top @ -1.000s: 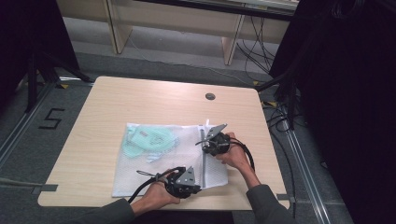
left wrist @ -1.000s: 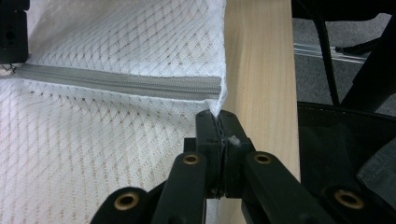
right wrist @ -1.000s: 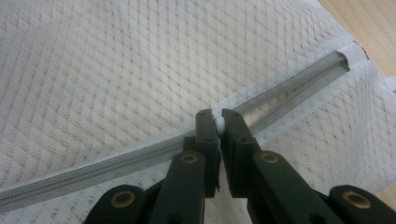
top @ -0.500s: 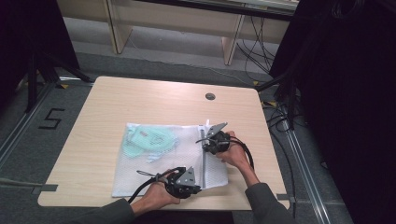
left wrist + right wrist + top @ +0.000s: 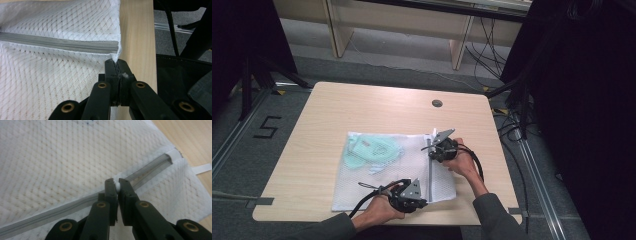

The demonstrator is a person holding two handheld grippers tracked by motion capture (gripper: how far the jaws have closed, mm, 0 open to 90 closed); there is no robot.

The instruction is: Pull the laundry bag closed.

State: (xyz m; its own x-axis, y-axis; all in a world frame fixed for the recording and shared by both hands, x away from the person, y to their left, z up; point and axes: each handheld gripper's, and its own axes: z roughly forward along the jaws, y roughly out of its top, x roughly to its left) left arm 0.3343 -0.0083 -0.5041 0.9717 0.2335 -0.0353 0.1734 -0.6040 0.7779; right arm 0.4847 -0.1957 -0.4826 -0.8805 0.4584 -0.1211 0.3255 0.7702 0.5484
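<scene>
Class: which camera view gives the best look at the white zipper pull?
The right gripper view: the white zipper pull sits close up, pinched between the right gripper jaws on the mesh bag's zipper. The high view is too distant to make it out; the left gripper view shows the zipper's closed end instead.

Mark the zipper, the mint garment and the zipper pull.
zipper [image 5: 60,44], left gripper view, mid grey teeth strip
mint garment [image 5: 372,150], high view, centre, inside the mesh bag
zipper pull [image 5: 117,186], right gripper view, white tab between jaws
</scene>
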